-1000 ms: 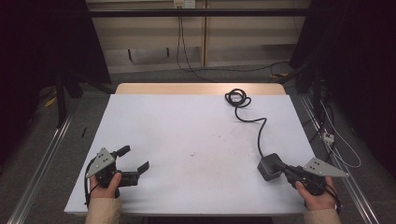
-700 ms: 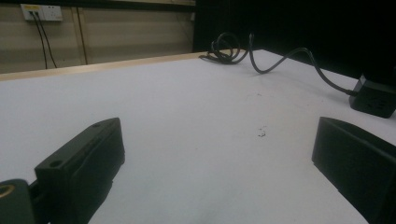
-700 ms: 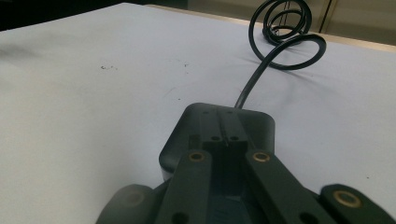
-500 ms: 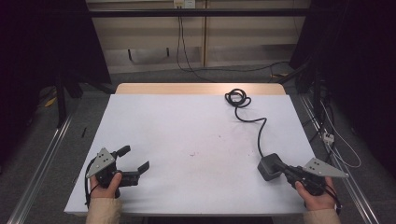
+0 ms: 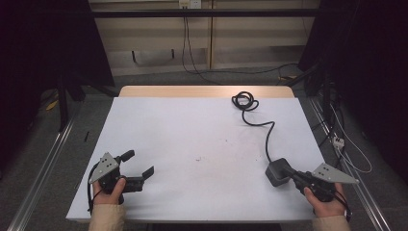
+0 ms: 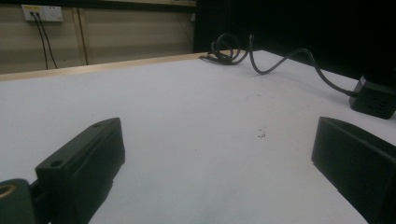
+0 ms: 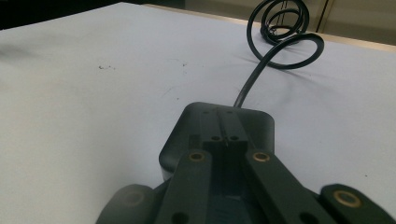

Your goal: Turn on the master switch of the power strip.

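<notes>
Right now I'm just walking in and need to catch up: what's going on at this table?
A person sits at a white table with a gripper in each hand. The right gripper has its jaws shut, their tips resting over a dark power adapter near the table's right front corner. The adapter's black cable runs to a coil at the far edge. The left gripper rests open near the left front corner, with nothing between its jaws.

White table (image 5: pixel 192 130) before beige wall (image 5: pixel 154 38), dim room

dark adapter block (image 5: pixel 277 172) flat on table, cable (image 5: pixel 260 124) coiled behind
</notes>
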Tool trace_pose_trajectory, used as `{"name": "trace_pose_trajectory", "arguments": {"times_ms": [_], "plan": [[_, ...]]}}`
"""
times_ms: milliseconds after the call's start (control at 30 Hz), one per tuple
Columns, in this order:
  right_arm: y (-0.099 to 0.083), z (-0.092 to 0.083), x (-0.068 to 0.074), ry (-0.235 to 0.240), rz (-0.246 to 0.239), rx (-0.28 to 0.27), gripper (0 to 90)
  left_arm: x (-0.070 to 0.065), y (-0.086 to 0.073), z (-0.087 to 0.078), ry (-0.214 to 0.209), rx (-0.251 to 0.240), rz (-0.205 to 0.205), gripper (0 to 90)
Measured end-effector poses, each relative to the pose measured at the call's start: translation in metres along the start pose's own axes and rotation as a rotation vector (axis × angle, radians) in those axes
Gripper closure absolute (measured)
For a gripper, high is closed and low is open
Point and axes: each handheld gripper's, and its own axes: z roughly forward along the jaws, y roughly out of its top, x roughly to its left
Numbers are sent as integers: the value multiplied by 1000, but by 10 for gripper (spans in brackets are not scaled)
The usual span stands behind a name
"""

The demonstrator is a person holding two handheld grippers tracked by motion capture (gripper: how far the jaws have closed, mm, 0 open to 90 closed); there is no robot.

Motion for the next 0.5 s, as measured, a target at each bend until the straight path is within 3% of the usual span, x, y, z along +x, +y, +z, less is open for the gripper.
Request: {"name": "trace_pose_trajectory", "arguments": {"times_ms": [500], "plan": [[0, 0, 0, 0, 2, 1, 900, 0, 0, -1, 2, -4, 2, 23]]}}
